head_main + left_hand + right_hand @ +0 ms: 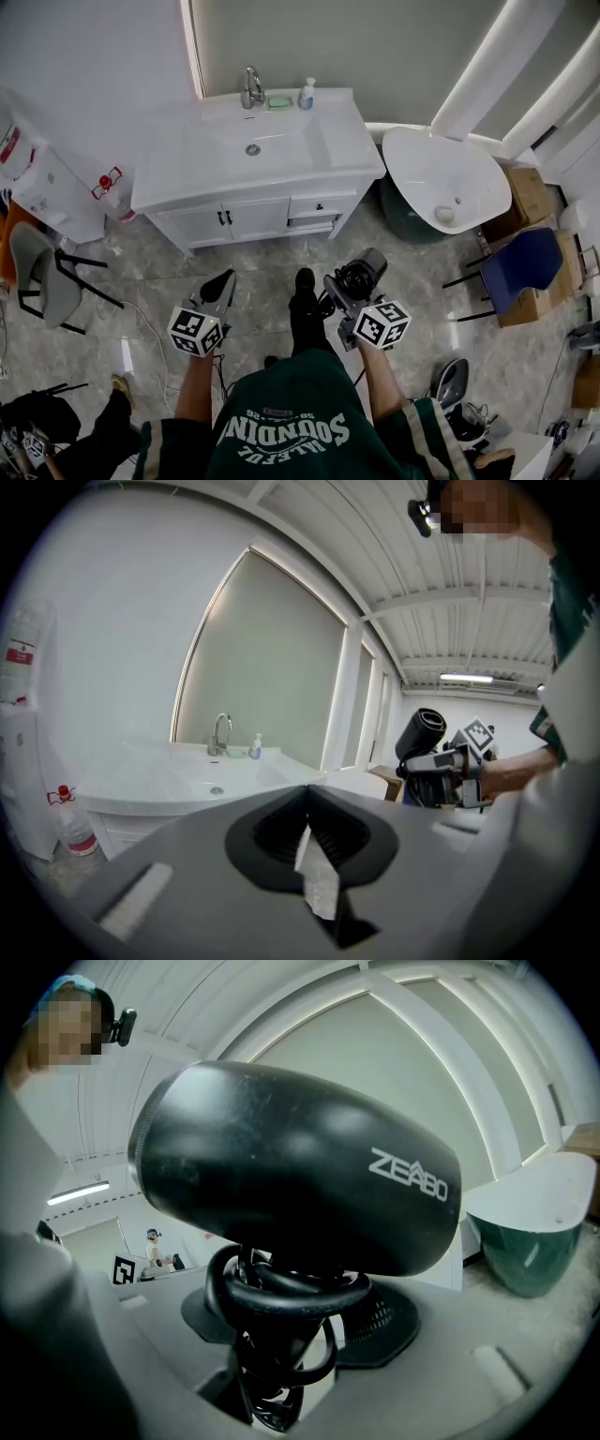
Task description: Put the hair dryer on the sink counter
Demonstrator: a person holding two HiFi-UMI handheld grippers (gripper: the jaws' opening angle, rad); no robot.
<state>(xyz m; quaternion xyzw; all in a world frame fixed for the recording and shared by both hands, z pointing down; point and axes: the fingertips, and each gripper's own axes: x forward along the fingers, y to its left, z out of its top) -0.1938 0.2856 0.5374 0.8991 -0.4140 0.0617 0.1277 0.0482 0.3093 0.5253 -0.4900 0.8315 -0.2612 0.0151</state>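
Against the far wall stands the white sink counter [349, 141], a vanity with dark-handled doors and drawers and a shallow basin [267, 145] sunk into its top. To its right, just beside it, a white freestanding tub [469, 169] with a dark green outer shell sits on the grey marbled floor [141, 291]. A person in a green jersey [281, 422] stands in front of the vanity, well back from it, with a gripper in each hand. A blue chair [520, 262] stands to the person's right near some cardboard boxes [530, 192], and a grey chair [42, 281] stands to the left.

The right gripper [339, 286] is clamped on the black hair dryer [291, 1180]. Its jaws stand wide apart around the handle, where the black cord [281, 1293] is wound in loops, and the barrel, printed ZEABO, rises above the pads. The dryer is up in the air over the floor, well apart from the counter and not yet on it. The left gripper [307, 808] is empty, its jaws pressed together with only a sliver of light between the pads, and it points toward the vanity.

On the back edge of the counter a chrome faucet [251, 89] stands behind the basin. To its right lies a green soap dish [278, 101], and next to that stands a small pump soap dispenser [307, 94].
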